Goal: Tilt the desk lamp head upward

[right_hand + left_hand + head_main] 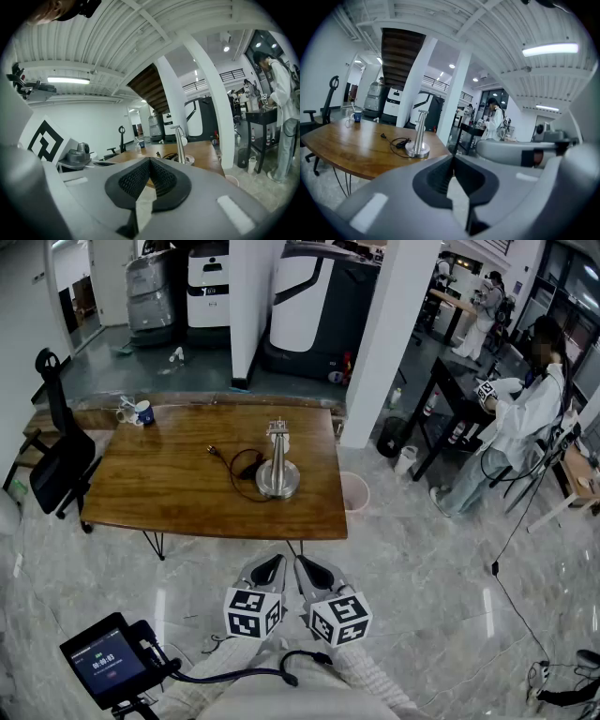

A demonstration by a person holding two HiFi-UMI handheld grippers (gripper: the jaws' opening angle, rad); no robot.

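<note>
Desk lamp [277, 468]: standing upright a bit right of centre on the tabletop [159, 488], well apart from both tongs, nothing touching it.
Lamp head [277, 431]: small piece at the very top. As far as I can tell it isn't tilted up, so I'd say the job hasn't started.
Base [277, 482]: round metal disc that looks small for the height. My guess is that pushing the head with nothing pinning the base would slide or tip the whole lamp instead of moving the joint.
Cord [239, 463]: black loop lying just left of the base, with the plug [212, 449] loose on the wood. It could snag tongs coming in low from that side and drag the lamp along.
Left tongs [266, 570]: closed right up with nothing between them, held low over the floor [422, 596], short of the near tabletop edge.
Right tongs [317, 572]: same deal, fully closed and empty, just beside the left pair.
Closed-tongs risk: all 2 can do like this is poke, and a poke on smooth metal probably skids off. At least 1 needs to open first.
Joint risk: can't judge the stiffness from here. Lifting too hard could overshoot or pull the base off the wood.
Mug [143, 412]: far-left corner, well apart from the lamp, no worry.
Chair [58, 460]: off the left end, also out of the way.
</note>
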